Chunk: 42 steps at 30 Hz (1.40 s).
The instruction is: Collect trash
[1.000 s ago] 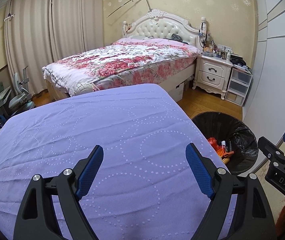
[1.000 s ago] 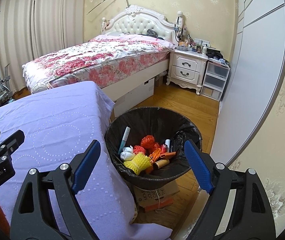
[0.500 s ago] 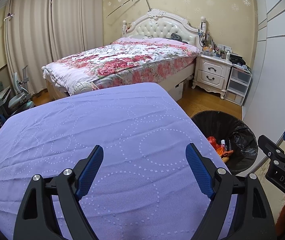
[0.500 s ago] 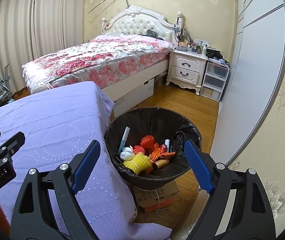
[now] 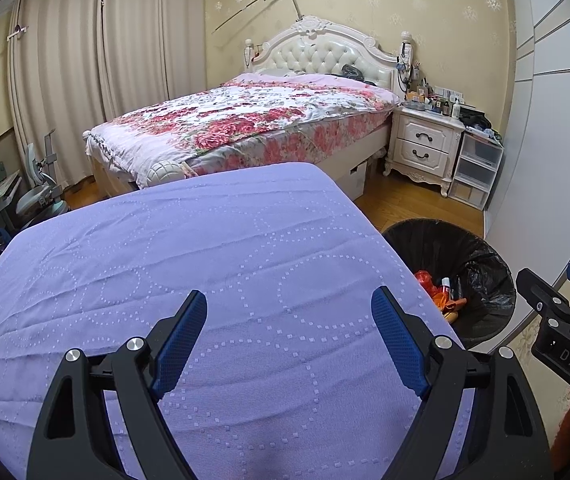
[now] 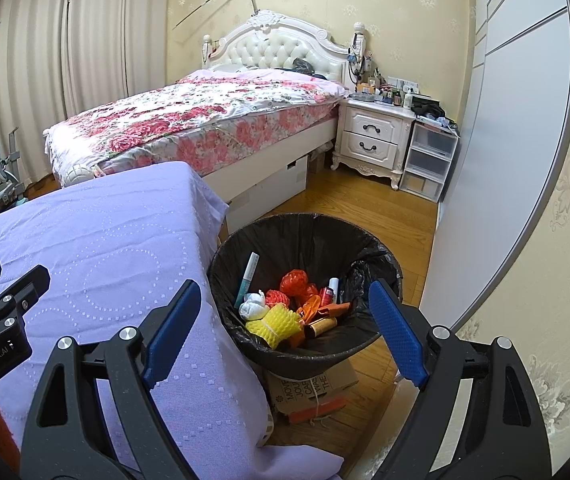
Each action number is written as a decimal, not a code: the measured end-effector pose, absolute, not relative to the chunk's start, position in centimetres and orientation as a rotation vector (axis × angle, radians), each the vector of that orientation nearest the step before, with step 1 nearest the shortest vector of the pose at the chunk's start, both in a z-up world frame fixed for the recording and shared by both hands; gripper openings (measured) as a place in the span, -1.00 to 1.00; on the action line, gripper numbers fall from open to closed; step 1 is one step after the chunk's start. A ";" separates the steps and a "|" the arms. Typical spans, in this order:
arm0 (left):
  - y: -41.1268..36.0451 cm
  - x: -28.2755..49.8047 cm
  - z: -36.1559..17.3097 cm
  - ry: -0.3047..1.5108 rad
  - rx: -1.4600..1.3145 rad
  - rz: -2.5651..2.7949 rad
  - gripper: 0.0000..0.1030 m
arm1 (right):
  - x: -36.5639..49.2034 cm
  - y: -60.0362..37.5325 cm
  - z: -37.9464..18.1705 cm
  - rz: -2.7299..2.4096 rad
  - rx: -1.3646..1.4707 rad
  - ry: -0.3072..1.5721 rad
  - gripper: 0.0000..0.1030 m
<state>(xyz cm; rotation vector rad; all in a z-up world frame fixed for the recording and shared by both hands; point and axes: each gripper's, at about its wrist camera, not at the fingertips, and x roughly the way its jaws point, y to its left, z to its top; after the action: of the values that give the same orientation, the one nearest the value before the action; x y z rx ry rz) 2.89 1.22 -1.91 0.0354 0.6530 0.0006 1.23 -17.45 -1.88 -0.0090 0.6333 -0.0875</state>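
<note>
The left gripper [image 5: 289,336] hangs over the near part of a table [image 5: 213,240] covered by a lilac cloth with dotted circles. Its blue-padded jaws stand wide apart and hold nothing; only bare cloth lies between them.

The right gripper [image 6: 285,316] hangs beside it, past the table's right edge, also spread wide and empty. Seen between its fingers, lower down, is a bin [image 6: 381,256] lined with a black bag. The bin stands on the wooden floor [image 6: 365,204], just beside the table's right edge, and appears to rest on a flat cardboard box [image 6: 313,388].

The trash lies inside the bin: a yellow foam net [image 6: 275,322], a white wad [image 6: 253,307], red netting [image 6: 294,280], a pale blue tube [image 6: 247,280] leaning against the bin's left wall, a brown bottle [image 6: 321,326], and some orange scraps [image 6: 325,307]. Smaller pieces among them are too small to tell.

In the left wrist view, the bin shows at the right, past the table's right edge, with the right gripper's tip at the frame's edge nearer the camera.

Beyond the table's far edge stands a bed [image 5: 245,120] with a rose-patterned cover and a white tufted headboard. To its right is a white nightstand [image 6: 377,136], its top crowded with bottles, and clear plastic drawers [image 6: 429,160] beside that. Beige curtains [image 5: 105,60] cover the left wall.
</note>
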 end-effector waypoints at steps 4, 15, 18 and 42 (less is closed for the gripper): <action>1.2 2.9 -2.0 0.655 0.036 0.000 0.59 | 1.2 -17.5 -1.9 -0.087 -0.009 0.634 0.63; 1.2 2.8 -2.3 0.659 0.037 -0.001 0.59 | 1.3 -17.5 -1.8 -0.088 -0.009 0.635 0.63; 1.2 2.8 -2.3 0.659 0.038 -0.001 0.59 | 1.3 -17.5 -1.8 -0.088 -0.009 0.635 0.63; 1.1 2.8 -2.3 0.661 0.038 -0.001 0.59 | 1.4 -17.5 -1.7 -0.089 -0.008 0.637 0.63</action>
<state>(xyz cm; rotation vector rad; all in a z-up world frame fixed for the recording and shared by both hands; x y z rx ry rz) 2.81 1.10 -2.32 0.0381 0.6610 -0.0009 1.35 -17.49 -1.73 -0.0083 0.6367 -0.0886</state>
